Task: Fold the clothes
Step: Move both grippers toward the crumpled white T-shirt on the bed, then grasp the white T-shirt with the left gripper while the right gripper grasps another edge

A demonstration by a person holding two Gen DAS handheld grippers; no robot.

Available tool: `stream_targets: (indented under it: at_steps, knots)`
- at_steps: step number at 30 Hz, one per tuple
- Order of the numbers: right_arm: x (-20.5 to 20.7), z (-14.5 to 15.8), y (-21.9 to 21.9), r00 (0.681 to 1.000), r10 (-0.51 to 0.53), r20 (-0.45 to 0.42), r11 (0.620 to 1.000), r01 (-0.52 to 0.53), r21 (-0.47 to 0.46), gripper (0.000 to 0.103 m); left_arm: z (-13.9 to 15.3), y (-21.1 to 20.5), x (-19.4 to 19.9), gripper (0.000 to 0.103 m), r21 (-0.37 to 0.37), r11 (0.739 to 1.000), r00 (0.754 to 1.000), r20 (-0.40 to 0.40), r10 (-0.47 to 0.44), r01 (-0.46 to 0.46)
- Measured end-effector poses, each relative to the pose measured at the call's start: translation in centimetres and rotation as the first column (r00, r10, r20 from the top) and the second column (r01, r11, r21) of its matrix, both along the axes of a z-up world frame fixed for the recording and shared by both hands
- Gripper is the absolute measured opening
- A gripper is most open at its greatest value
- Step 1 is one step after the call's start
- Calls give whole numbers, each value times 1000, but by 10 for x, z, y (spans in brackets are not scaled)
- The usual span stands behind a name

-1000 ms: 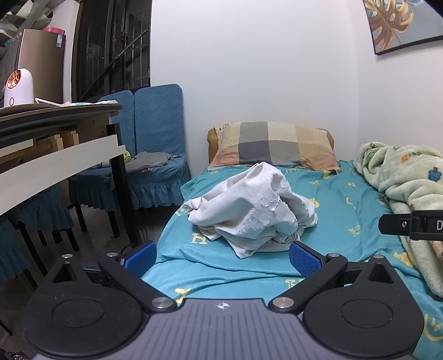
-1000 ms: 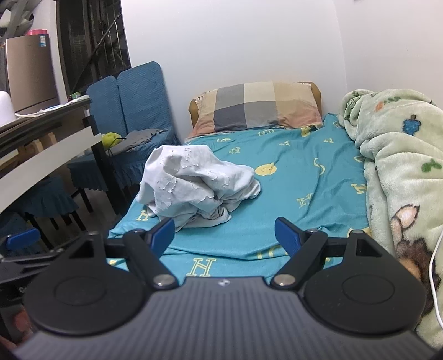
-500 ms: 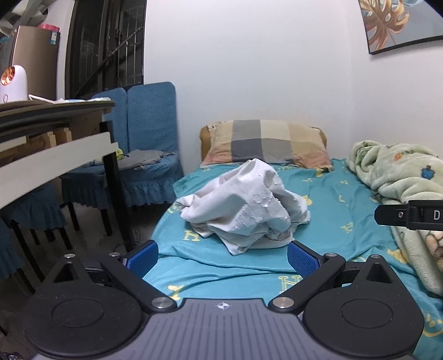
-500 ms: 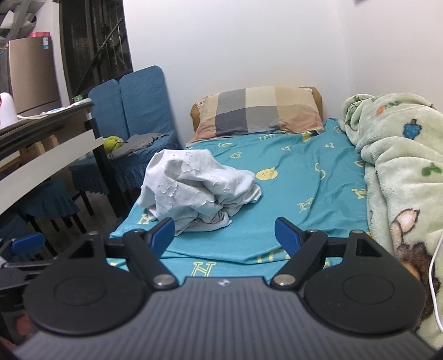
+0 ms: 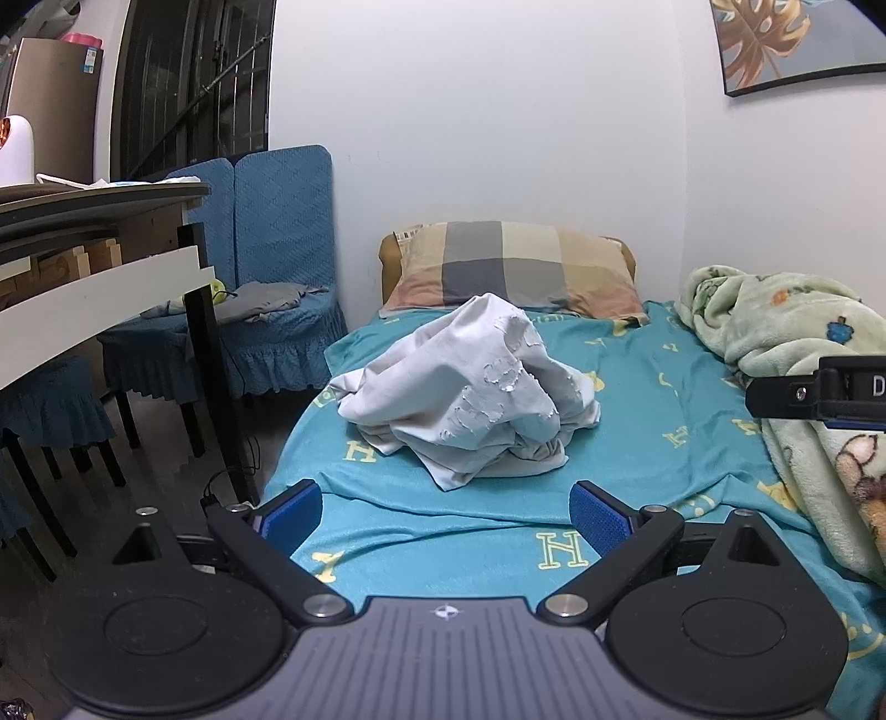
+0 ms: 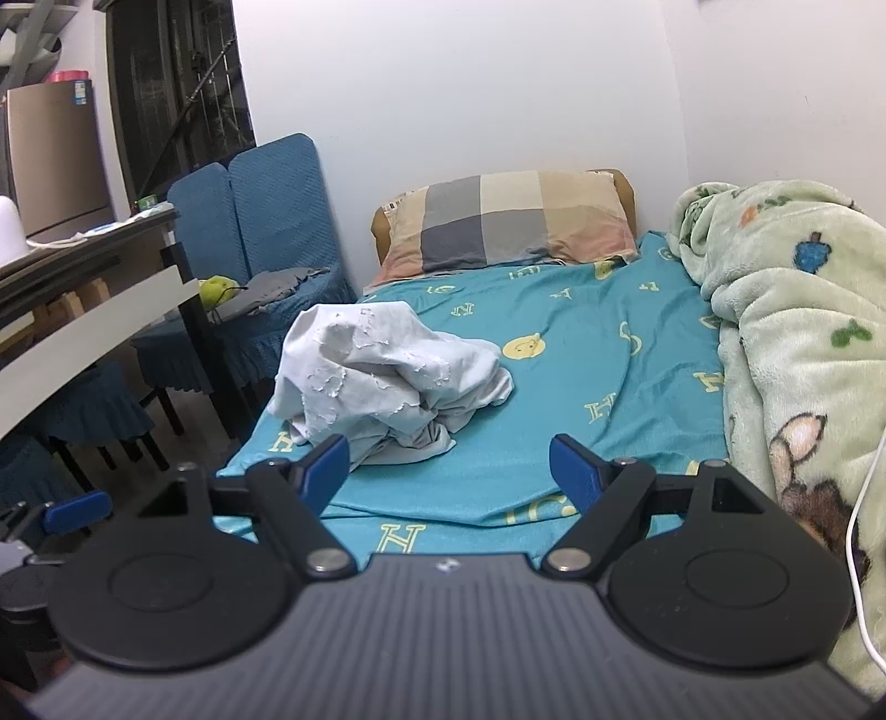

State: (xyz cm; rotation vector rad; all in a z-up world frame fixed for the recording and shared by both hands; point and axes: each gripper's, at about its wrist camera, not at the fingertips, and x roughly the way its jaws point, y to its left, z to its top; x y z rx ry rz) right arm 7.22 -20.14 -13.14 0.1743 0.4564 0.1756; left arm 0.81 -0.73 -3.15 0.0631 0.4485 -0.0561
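1. Left wrist view: left gripper [image 5: 446,512] is spread wide with nothing between the blue pads [image 5: 597,518]. It sits over the foot end of the bed, clear of the cloth.
2. Same view: crumpled white garment [image 5: 470,396] is heaped on the teal bedsheet [image 5: 653,432], dead centre, at 12 o'clock from the gripper. It is unfolded, and peeling print patches show on the top folds. It touches only the sheet.
3. Checked pillow [image 5: 515,268] lies beyond the garment at 12 o'clock, against the white wall. Green fleece blanket [image 5: 786,332] is bunched at 3 o'clock along the bed edge.
4. Part of the right gripper [image 5: 819,390] pokes in at 3 o'clock, in front of the blanket. From here I cannot tell how its jaws stand.
5. Blue chairs [image 5: 277,232] at 10 o'clock, grey cloth [image 5: 266,296] on one seat. Table [image 5: 99,243] at 9 o'clock. Framed leaf picture [image 5: 797,44] at 1 o'clock.
6. Right wrist view: right gripper [image 6: 448,465] is released, pads apart and empty, over the near end of the sheet [image 6: 581,354].
7. Same view: garment [image 6: 382,382] sits at 11 o'clock, just beyond the left pad [image 6: 326,468], near the bed's left edge. No contact visible.
8. Pillow [image 6: 509,221] at 12 o'clock, blanket [image 6: 797,310] filling 2 to 4 o'clock, white cable [image 6: 858,531] over it at 4 o'clock.
9. One blue finger of the left gripper [image 6: 77,509] shows at 8 o'clock.
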Motion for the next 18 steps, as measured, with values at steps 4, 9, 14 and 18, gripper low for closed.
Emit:
stream_targets:
  at_steps: [4,9,14,18]
  knots:
    - [1,1,-6,1000,-14,-24,1000,14,23,81,-4,-11,7,97,20,999,999,-19,-32,32]
    - [-1,0,-25,995,-80,-65,993,85,77,81,-10,-30,26,95,47,996,996,-45,-75,77]
    - [5,-8,-52,978,-157,-140,967,182,180,81,-34,-45,82,91,24,996,995,-61,-82,83]
    - [9,-16,-66,968,-175,-178,942,218,257,81,-53,-58,127,90,6,996,993,-74,-88,88]
